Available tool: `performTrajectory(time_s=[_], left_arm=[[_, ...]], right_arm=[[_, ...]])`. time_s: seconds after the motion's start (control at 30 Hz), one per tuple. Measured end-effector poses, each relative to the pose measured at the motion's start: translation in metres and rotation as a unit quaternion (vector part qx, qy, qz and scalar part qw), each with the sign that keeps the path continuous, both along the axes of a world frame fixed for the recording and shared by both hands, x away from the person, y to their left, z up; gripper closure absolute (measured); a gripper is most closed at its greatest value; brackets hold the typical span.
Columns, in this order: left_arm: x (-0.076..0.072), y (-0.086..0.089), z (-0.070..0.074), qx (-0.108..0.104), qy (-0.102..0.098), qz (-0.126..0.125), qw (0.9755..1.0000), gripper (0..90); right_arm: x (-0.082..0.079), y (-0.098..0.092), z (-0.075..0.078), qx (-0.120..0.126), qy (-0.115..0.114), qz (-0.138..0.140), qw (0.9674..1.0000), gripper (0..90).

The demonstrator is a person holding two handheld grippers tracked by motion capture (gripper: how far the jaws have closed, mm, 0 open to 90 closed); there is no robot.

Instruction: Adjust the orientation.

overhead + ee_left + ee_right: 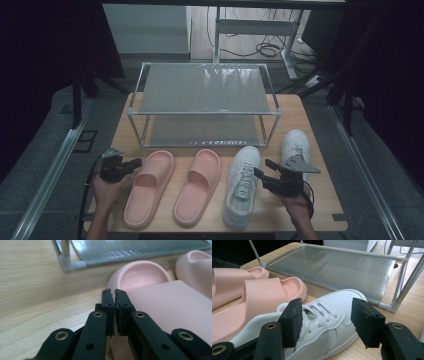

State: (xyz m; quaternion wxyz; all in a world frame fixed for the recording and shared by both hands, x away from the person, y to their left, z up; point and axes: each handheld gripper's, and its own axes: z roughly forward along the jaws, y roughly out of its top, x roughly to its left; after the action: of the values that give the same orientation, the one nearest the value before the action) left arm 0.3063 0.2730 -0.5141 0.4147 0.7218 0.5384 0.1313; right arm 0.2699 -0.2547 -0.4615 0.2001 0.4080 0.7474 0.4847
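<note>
Resting nearly closed, nothing between jaws, left hand-held gripper (114, 293) sits just beside left pink slipper (149, 187). Right hand-held gripper (325, 315), jaws wide, straddles left white sneaker (322, 322) on surface (320, 210); shoe rack (205, 102) behind.

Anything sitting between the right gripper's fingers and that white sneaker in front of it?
Nothing: in the right gripper view the open right gripper frames the white sneaker directly.
</note>
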Motion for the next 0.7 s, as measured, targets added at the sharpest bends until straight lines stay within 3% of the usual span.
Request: performTrajectory(time_s=[0.27, 0.7], left_arm=[[-0.017, 0.011, 0.019, -0.025, -0.025, 0.003, 0.9994, 90.0], [-0.053, 0.004, 0.036, -0.013, -0.043, -0.014, 0.9989, 90.0]], right_arm=[[0.000, -0.003, 0.001, 0.002, -0.002, -0.004, 1.0000, 42.8], [-0.002, -0.006, 0.005, 0.006, -0.006, -0.007, 0.9999, 42.8]])
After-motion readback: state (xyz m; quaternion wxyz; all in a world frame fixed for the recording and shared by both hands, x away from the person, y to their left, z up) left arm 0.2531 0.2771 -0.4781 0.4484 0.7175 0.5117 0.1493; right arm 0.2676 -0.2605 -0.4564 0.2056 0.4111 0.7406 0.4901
